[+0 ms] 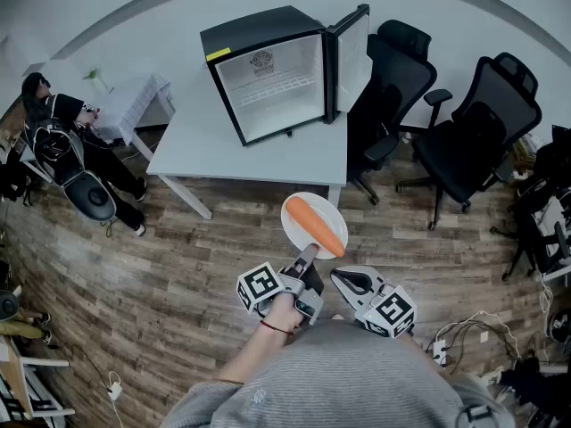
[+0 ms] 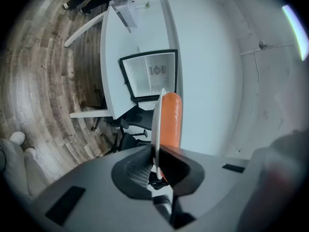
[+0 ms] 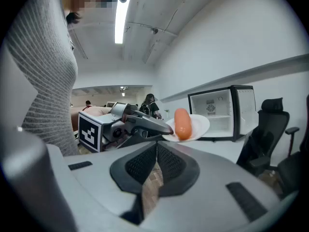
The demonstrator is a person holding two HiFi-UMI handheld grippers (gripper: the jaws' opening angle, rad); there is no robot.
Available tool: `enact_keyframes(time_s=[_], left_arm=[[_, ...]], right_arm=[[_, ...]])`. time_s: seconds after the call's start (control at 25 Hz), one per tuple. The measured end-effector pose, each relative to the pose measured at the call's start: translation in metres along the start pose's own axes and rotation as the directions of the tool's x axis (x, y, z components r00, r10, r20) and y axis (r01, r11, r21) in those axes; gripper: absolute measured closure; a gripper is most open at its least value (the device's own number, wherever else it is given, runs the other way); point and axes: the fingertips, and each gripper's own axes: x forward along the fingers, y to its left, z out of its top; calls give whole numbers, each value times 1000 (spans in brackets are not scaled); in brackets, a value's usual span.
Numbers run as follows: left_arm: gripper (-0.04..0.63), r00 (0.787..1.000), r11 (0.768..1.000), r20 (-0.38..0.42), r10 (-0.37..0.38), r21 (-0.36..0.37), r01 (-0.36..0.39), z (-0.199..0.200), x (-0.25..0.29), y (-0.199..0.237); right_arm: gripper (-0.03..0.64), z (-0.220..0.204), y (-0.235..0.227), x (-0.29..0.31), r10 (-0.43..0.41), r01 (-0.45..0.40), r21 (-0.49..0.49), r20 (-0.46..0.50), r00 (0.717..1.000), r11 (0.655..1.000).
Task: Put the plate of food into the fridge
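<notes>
Plate (image 1: 295,212) w/ orange food (image 1: 315,225) on it is clamped by the rim in the left gripper (image 1: 307,257) and held in mid-air over the floor, near the tabletop (image 1: 259,154) edge. Fridge (image 1: 268,69) is sat on that tabletop, door swung open, interior white. Right gripper (image 1: 341,278) is seen just beside the left, jaws pressed together, nothing btwn them.

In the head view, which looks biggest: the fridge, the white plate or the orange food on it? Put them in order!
1. fridge
2. white plate
3. orange food
The plate is nearer the camera than the fridge yet looks smaller, so that order is safe.
</notes>
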Motion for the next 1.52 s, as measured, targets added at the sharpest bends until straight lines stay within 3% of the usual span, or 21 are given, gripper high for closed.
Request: enact_keyframes(time_s=[0.4,1.52], left_arm=[[565,1000,1000,-6,-2,5,2,-1,2,-1],[565,1000,1000,-1,-3,5,3,-20,17,-5]], right_arm=[[598,4,-4,0,4,-10,81,73,997,997],[598,-2,-19,-17,20,-25,65,76,997,998]])
